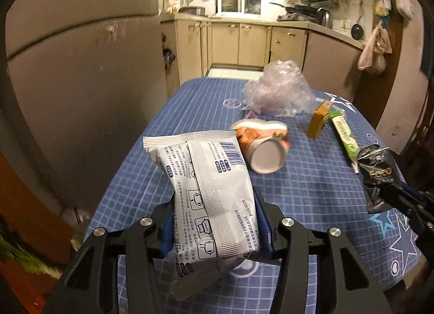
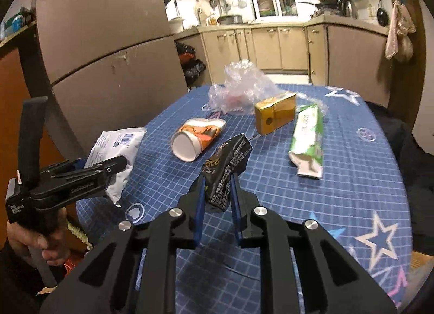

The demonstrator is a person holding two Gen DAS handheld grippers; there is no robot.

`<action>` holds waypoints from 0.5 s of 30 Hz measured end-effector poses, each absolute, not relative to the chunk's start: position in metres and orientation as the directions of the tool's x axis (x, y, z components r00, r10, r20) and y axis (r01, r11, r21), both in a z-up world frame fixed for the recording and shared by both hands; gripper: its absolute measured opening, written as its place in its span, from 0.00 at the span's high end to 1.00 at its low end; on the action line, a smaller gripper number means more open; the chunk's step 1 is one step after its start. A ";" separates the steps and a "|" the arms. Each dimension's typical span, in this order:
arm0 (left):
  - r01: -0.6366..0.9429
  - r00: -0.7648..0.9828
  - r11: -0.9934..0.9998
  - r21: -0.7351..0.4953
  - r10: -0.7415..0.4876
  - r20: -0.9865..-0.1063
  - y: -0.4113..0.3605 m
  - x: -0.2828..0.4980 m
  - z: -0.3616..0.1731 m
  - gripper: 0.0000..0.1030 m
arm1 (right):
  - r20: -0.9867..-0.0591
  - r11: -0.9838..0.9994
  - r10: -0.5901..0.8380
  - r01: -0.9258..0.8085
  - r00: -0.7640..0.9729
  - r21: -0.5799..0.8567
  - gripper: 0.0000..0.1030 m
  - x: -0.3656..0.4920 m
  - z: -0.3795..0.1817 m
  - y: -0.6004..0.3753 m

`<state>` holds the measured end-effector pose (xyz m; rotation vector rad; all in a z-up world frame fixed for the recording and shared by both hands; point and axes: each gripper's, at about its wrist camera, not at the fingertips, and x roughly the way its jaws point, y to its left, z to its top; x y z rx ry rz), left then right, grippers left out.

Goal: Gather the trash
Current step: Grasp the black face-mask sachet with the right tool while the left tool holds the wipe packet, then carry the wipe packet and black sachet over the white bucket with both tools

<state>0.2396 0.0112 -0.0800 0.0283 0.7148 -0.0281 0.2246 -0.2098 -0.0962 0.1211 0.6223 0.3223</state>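
Left claw [image 1: 214, 221] clamps our white packet [image 1: 206, 186], lifted off desk [image 1: 312, 194] near-side of cup [image 1: 260, 148] | right claw [image 2: 217, 197] pinches black wrapper [image 2: 227, 170], also near-side of cup | risk: we judge thin film could slip from the pads during the carry

The white wet-wipe pack [image 1: 206, 192] is smooth plastic film with a soft shine. The black sachet [image 2: 226, 175] is glossy, creased foil. The cup [image 2: 196, 137] looks like matt paper. The clear bag [image 1: 276, 90] is thin, crinkled plastic. The yellow carton [image 2: 275, 114] is shiny cardboard. The tablecloth [image 1: 312, 192] is matt cloth.
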 end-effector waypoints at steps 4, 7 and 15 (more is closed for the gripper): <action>0.074 0.784 0.996 0.050 -0.027 -0.620 -0.011 0.234 -0.065 0.51 | -0.517 0.952 0.303 -0.233 0.800 0.197 0.85 0.207 -0.081 -0.224; 0.117 0.805 0.990 0.075 -0.050 -0.592 -0.033 0.230 -0.055 0.51 | -0.489 0.960 0.273 -0.201 0.829 0.195 0.85 0.192 -0.071 -0.240; 0.253 0.824 0.961 0.112 -0.153 -0.546 -0.102 0.218 -0.038 0.51 | -0.442 0.979 0.159 -0.081 0.883 0.189 0.85 0.154 -0.054 -0.290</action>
